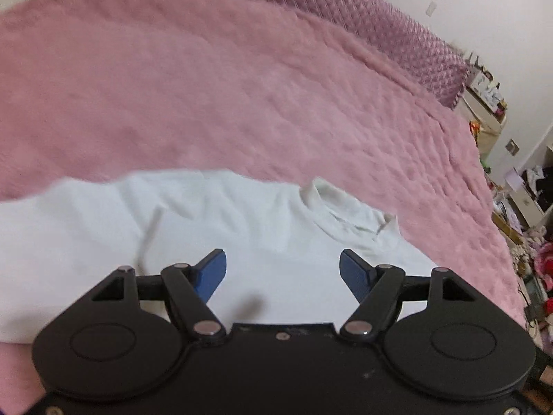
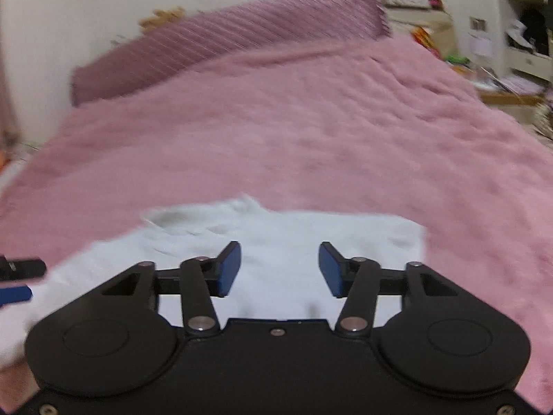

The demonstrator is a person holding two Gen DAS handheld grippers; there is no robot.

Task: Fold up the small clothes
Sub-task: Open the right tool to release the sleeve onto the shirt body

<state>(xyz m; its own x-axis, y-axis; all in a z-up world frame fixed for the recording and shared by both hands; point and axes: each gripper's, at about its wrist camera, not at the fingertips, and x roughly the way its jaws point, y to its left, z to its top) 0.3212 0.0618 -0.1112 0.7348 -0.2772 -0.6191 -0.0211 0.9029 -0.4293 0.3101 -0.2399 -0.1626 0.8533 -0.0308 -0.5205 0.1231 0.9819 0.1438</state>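
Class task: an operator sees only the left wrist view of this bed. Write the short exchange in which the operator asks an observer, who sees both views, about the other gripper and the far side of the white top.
Operator: My view shows the collar and open jaws. Is the right gripper gripping anything?
Observer: No. The right gripper is open over the white top, with nothing between its pads.
Operator: The top runs out of my view on the right. How does it end there?
Observer: In the right wrist view it ends in a fairly straight side edge with a squared corner, lying flat on the pink blanket.
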